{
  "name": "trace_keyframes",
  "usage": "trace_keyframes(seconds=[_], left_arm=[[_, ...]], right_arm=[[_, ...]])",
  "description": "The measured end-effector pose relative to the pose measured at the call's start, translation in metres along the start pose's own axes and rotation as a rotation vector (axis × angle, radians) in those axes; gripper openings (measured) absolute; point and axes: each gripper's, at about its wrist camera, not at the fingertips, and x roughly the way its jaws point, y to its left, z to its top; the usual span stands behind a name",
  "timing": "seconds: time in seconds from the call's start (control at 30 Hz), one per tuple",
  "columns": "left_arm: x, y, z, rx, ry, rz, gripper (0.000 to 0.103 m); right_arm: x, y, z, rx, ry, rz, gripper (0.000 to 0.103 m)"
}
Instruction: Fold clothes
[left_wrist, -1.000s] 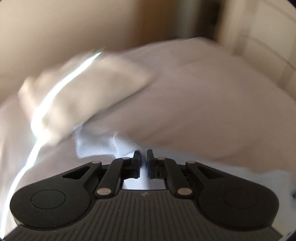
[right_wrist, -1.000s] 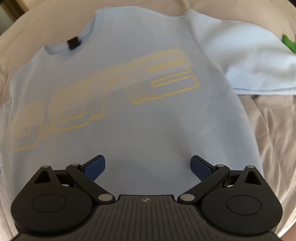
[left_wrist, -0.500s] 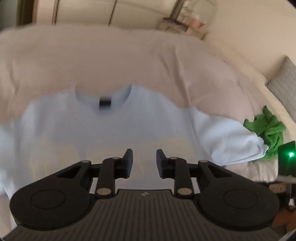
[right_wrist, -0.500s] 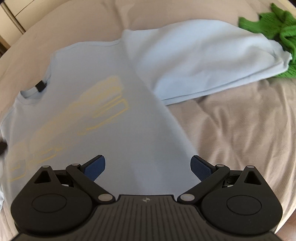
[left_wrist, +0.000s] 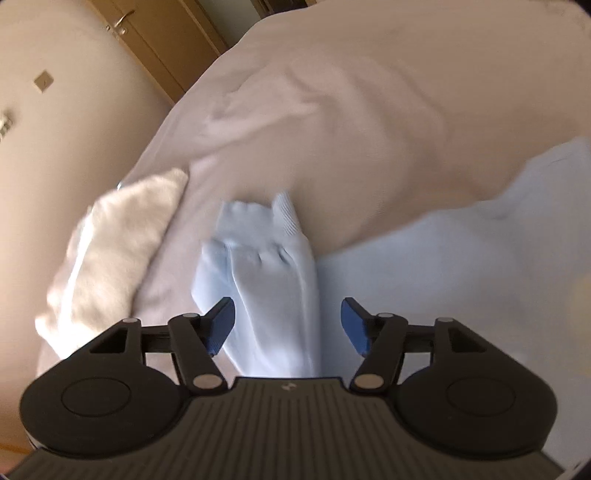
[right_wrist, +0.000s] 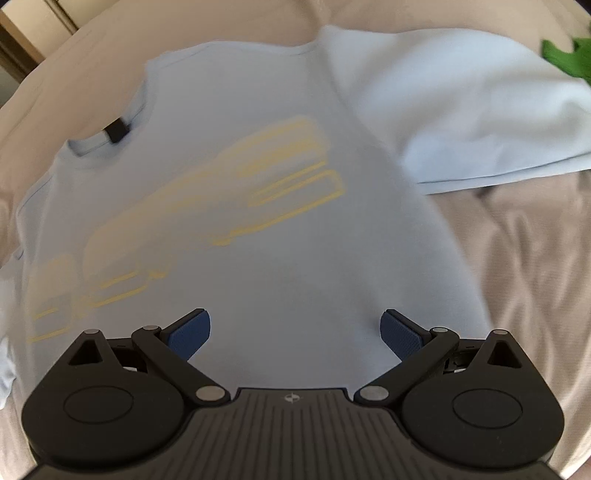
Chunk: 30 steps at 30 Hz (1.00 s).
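Left claw (left_wrist: 287, 322) opening astride the sweatshirt sleeve (left_wrist: 266, 273), unpinched; right claw (right_wrist: 294, 334) gapes over its body (right_wrist: 280, 236).

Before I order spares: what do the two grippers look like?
Both match: left gripper and right gripper have a black ribbed body with a small logo, two round black side discs, black linkage arms with silver pins, and blue textured pads. No cables visible.

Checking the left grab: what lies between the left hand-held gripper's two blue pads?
In the left wrist view, the light blue sleeve runs between the opening jaws of the left hand-held gripper; the pads do not press on it.
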Motion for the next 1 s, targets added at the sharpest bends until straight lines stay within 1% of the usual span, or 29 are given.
trace_keyframes(seconds=[0.03, 0.07, 0.13, 0.17, 0.2, 0.23, 0.27, 0.37, 0.4, 0.43, 0.5, 0.53, 0.57, 0.6, 0.63, 0.67, 0.7, 0.77, 0.83, 0.9, 0.93, 0.97, 1.0], left_arm=[[0.011, -0.005, 0.002, 0.032, 0.006, 0.006, 0.061], [0.017, -0.011, 0.001, 0.062, 0.017, 0.014, 0.058], [0.033, -0.019, 0.000, 0.094, 0.031, 0.014, 0.034], [0.036, -0.017, -0.001, 0.076, 0.032, 0.011, 0.008], [0.037, -0.014, -0.001, 0.051, 0.034, 0.006, 0.002], [0.031, -0.008, -0.001, 0.013, 0.014, -0.013, 0.002], [0.023, -0.008, 0.002, -0.024, -0.025, -0.041, 0.001], [-0.031, -0.005, 0.014, -0.112, -0.206, -0.238, 0.001], [-0.054, -0.006, 0.017, -0.136, -0.271, -0.329, 0.001], [-0.078, -0.010, 0.019, -0.148, -0.332, -0.441, 0.001], [-0.118, -0.025, 0.019, -0.152, -0.401, -0.657, 0.002], [-0.131, -0.038, 0.016, -0.136, -0.407, -0.753, 0.005], [-0.143, -0.052, 0.013, -0.113, -0.403, -0.844, 0.012], [-0.150, -0.066, 0.007, -0.089, -0.384, -0.907, 0.021], [-0.151, -0.083, 0.001, -0.054, -0.337, -0.940, 0.028], [-0.147, -0.096, -0.007, -0.017, -0.281, -0.946, 0.034], [-0.143, -0.107, -0.014, 0.020, -0.224, -0.945, 0.032], [-0.132, -0.117, -0.029, 0.072, -0.134, -0.933, 0.032], [-0.132, -0.116, -0.042, 0.093, -0.098, -0.919, 0.032], [-0.134, -0.108, -0.050, 0.096, -0.090, -0.897, 0.032], [-0.130, -0.100, -0.051, 0.087, -0.092, -0.875, 0.032], [-0.129, -0.093, -0.052, 0.072, -0.092, -0.849, 0.031], [-0.129, -0.089, -0.054, 0.057, -0.090, -0.822, 0.031]], right_arm=[[0.002, 0.004, 0.000, -0.002, 0.006, 0.005, 0.101], [0.003, 0.006, -0.001, -0.004, 0.011, 0.001, 0.101], [0.005, 0.009, -0.001, -0.006, 0.018, -0.008, 0.101], [0.005, 0.009, -0.003, -0.005, 0.019, -0.013, 0.101], [0.005, 0.010, -0.005, -0.003, 0.019, -0.018, 0.101], [0.004, 0.008, -0.006, 0.002, 0.016, -0.022, 0.101], [0.004, 0.005, -0.006, 0.011, 0.013, -0.026, 0.101], [0.002, -0.004, -0.006, 0.041, 0.002, -0.035, 0.101], [0.002, -0.006, -0.006, 0.051, 0.000, -0.037, 0.101], [0.001, -0.008, -0.006, 0.061, -0.003, -0.037, 0.101], [-0.001, -0.011, -0.005, 0.077, -0.012, -0.034, 0.101], [-0.003, -0.012, -0.005, 0.083, -0.016, -0.031, 0.101], [-0.004, -0.015, -0.004, 0.090, -0.024, -0.024, 0.101], [-0.006, -0.017, -0.003, 0.096, -0.032, -0.017, 0.101], [-0.008, -0.020, -0.003, 0.106, -0.042, -0.003, 0.101], [-0.010, -0.024, -0.003, 0.123, -0.050, 0.019, 0.101], [-0.011, -0.028, -0.003, 0.141, -0.057, 0.041, 0.101], [-0.011, -0.039, -0.002, 0.201, -0.064, 0.102, 0.101], [-0.007, -0.049, -0.004, 0.284, -0.057, 0.172, 0.101], [0.001, -0.057, -0.006, 0.378, -0.046, 0.276, 0.100], [0.006, -0.058, -0.007, 0.414, -0.046, 0.339, 0.092], [0.011, -0.059, -0.007, 0.450, -0.047, 0.403, 0.083], [0.016, -0.060, -0.007, 0.485, -0.047, 0.467, 0.079]])
